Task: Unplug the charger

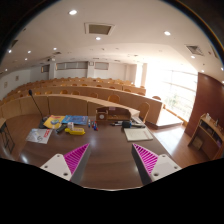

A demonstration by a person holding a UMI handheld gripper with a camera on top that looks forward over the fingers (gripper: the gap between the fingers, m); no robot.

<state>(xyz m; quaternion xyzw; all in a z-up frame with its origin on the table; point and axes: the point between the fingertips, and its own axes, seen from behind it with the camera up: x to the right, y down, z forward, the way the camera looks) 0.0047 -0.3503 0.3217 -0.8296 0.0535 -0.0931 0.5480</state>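
Note:
My gripper [111, 160] is open and empty, its two magenta pads spread wide over a long brown wooden table [108, 150]. Far beyond the fingers, near the table's far end, stand small dark items [101, 116] that may include the charger; I cannot tell a plug or a cable among them. Nothing lies between the fingers.
On the table's left lie papers [39, 135], a blue and yellow object [72, 126] and a black microphone stalk [38, 104]. A white sheet [138, 133] lies to the right. Curved rows of wooden desks [95, 95] fill the hall behind. A bright window [180, 92] is at the right.

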